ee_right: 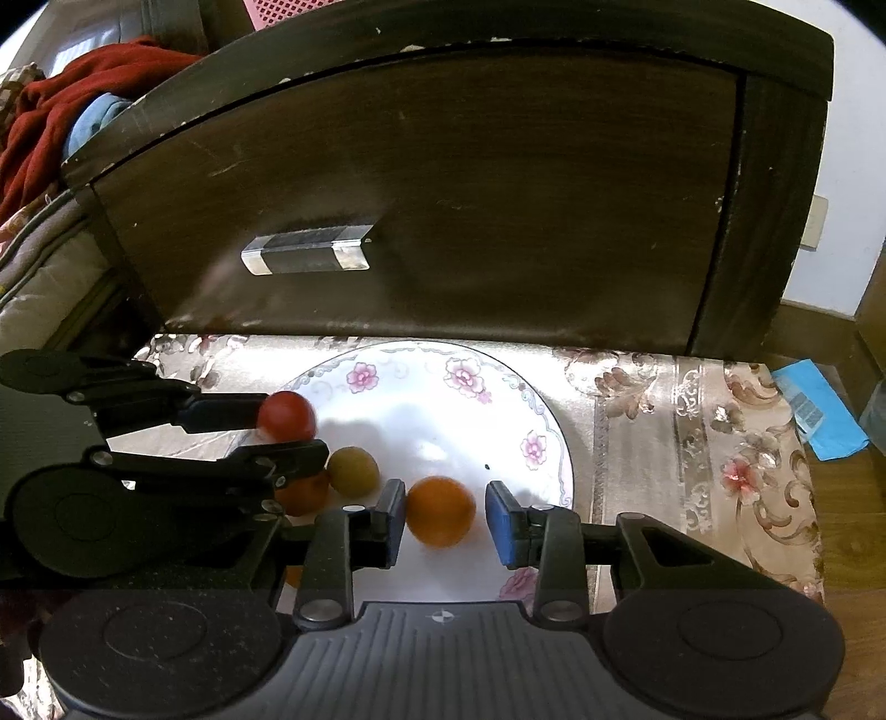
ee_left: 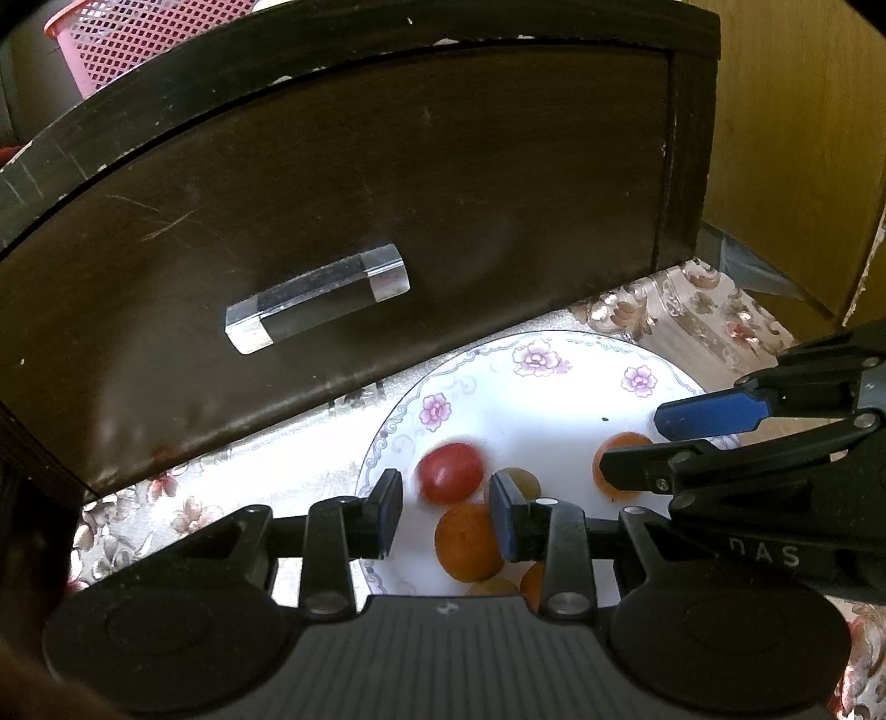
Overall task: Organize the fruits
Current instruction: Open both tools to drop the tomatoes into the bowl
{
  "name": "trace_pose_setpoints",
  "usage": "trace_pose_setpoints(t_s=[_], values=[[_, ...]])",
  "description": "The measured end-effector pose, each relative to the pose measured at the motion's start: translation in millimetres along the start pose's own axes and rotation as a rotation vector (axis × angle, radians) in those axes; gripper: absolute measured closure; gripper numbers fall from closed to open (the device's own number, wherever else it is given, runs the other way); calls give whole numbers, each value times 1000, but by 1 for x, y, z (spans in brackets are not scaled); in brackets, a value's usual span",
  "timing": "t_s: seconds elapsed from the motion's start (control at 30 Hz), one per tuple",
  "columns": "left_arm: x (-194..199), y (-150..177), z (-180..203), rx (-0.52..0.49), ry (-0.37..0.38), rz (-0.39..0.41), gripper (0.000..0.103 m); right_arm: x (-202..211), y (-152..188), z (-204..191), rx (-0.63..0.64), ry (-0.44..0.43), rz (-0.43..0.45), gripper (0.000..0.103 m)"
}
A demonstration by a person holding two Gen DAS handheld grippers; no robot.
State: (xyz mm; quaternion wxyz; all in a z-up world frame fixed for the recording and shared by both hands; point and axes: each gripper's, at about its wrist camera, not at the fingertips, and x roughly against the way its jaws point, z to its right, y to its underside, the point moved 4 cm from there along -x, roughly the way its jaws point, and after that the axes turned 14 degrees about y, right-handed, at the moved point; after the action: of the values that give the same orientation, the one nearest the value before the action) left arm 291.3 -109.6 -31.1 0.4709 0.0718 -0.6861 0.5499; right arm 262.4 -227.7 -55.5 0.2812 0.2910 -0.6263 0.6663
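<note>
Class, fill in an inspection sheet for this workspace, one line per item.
Surface: floral tablecloth.
Job's things: flowered plate holding a red fruit, a greenish fruit and orange fruits.
Clutter: blue packet on the floor.
Grippers: left gripper open over the fruits; right gripper open, an orange fruit between its pads.
Cables: nothing seen.
Surroundings: dark cabinet drawer with clear handle, pink mesh basket, red cloth.

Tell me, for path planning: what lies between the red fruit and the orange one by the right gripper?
A yellow-green fruit, seen in the right wrist view.
</note>
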Motion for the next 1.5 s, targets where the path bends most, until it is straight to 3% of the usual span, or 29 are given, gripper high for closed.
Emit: trace_pose_setpoints(t_s=[0.8,1.5], values=[[33,-7,12,-11,-16,39,60,36,-4,5,-10,23,43,69],[64,13,20,-21,-27,25,60,68,1,-10,-3,-2,69,69]])
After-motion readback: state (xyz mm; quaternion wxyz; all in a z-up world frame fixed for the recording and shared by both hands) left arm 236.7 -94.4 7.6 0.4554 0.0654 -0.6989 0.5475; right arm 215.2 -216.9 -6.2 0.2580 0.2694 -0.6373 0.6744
